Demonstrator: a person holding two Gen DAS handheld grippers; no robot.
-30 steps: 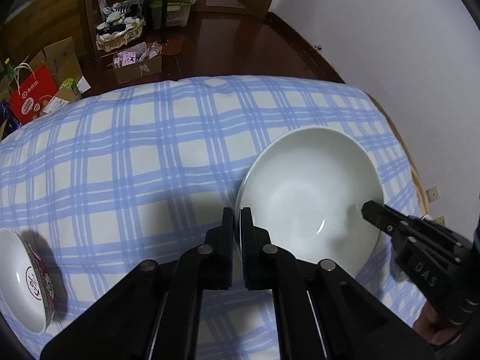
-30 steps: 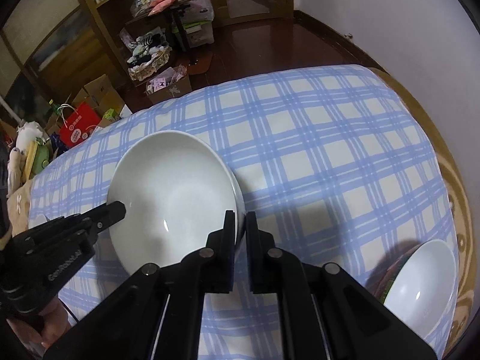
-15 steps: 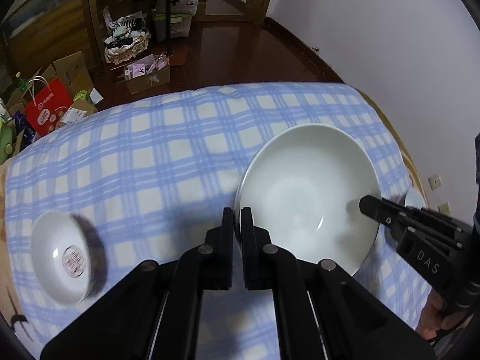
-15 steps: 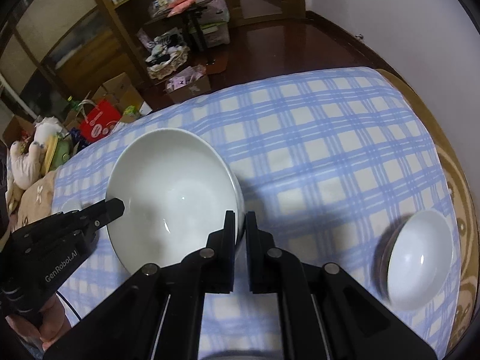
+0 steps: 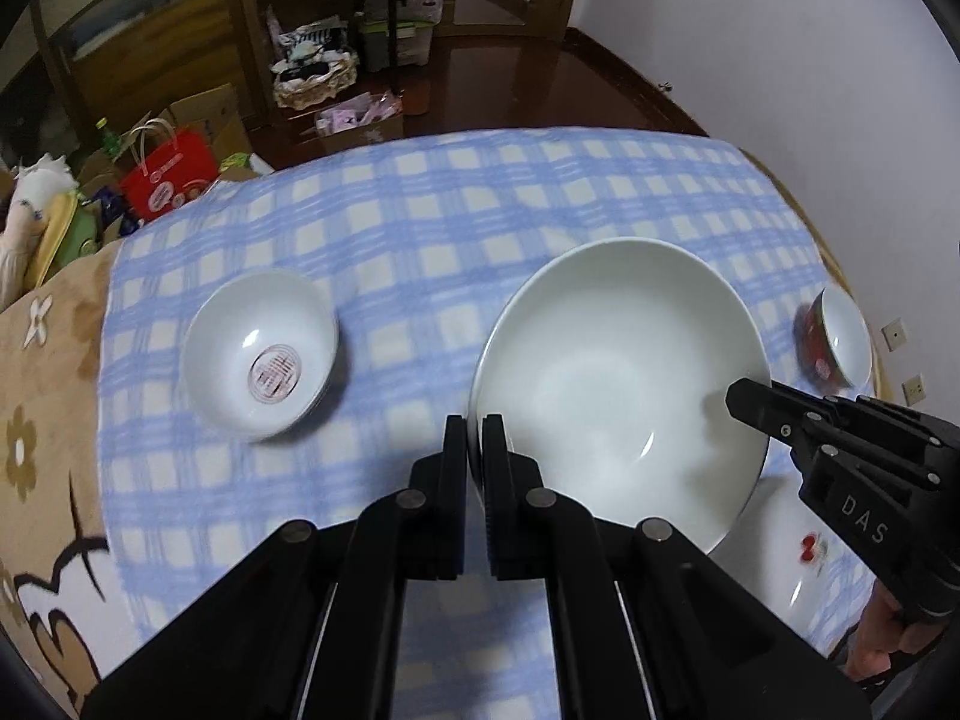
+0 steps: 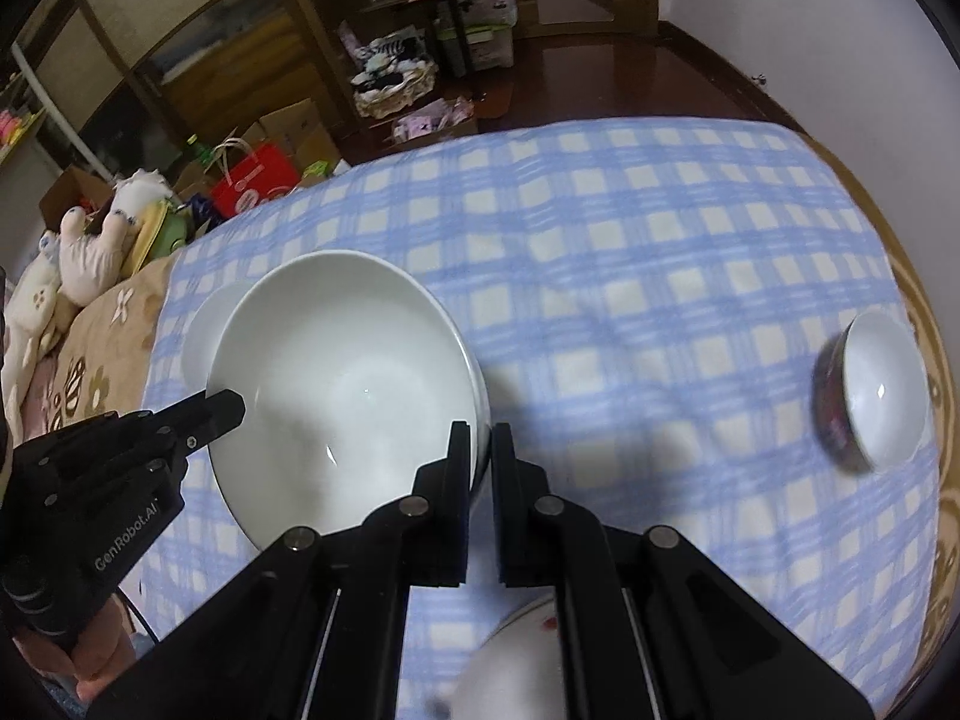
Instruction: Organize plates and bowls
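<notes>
Carrying the big white plate [image 5: 618,384] between both tools, I am keeping it aloft over the blue checked cloth [image 5: 456,210]. The left gripper [image 5: 474,438] is clamped almost fully closed on the plate's left rim, and the right gripper [image 6: 480,444] is pinching the opposite rim the same way. As I judge it, the sorting is only getting going: nothing is looking stacked yet. The bowl with the red emblem [image 5: 264,354] is sitting alone at the left, the red-sided bowl [image 6: 876,390] is sitting well apart at the far right edge, and another dish with a red mark [image 5: 798,558] is lying just beneath the plate's near right side, probably the place I am heading for. The plate is round, so it is showing no long axis; its hollow is facing up, seemingly near level.
</notes>
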